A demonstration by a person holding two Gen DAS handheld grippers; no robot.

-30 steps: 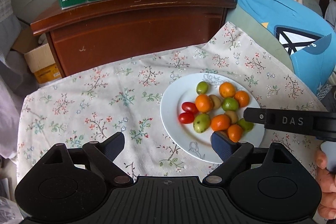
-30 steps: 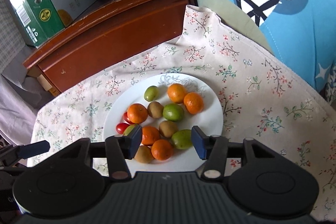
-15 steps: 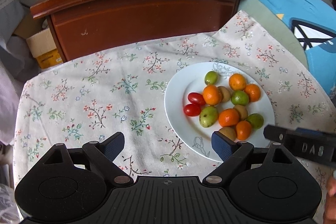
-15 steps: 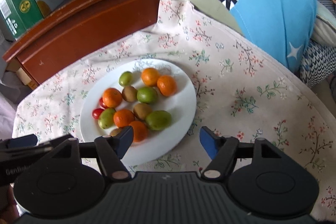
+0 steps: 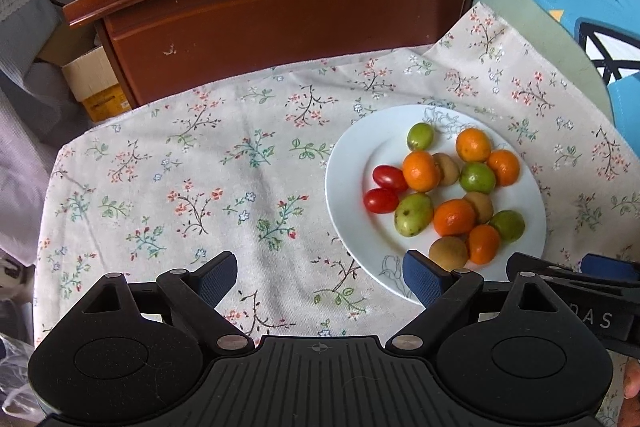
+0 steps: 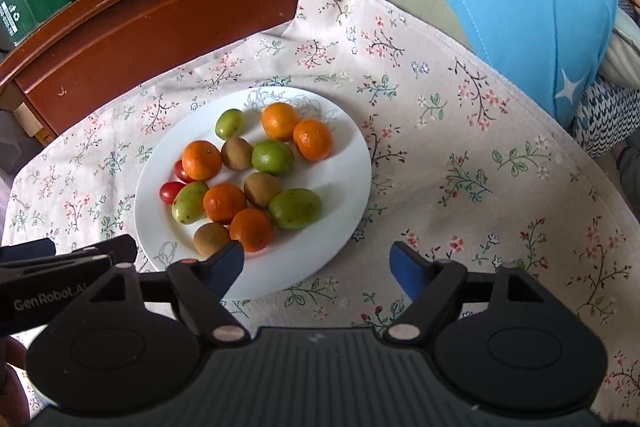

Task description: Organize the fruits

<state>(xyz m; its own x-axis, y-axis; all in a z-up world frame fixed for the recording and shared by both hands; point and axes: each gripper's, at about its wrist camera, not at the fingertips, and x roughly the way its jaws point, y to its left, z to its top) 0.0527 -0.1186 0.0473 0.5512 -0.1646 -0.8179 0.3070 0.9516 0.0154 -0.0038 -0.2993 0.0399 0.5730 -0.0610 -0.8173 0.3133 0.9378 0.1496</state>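
Lying all mixed up on one white plate [image 5: 348, 183], the fruits [image 6: 248, 179] are found near the right edge of the bench [image 5: 200, 163], which is covered with a flowered cloth. Oranges, green fruits, brown kiwis and two red tomatoes [image 5: 384, 189] are seen there. Most are touching, so no kind is kept apart from the others. The tomatoes are set side by side at the plate's left rim. They are egg-shaped, and their long sides are pointed across the plate, toward the oranges. The spotted green fruit [image 6: 189, 202] is tilted, with its long side pointed toward the plate's middle. The oranges are round, so no pointing can be told.

The left claw [image 5: 320, 277] is held wide apart over the cloth, with nothing in it. The right claw [image 6: 316, 261] is also spread wide and bare, above the plate's near rim. Both are likely kept wide so a fruit can fit between the fingers. Whether the sorting is early or over cannot be told.
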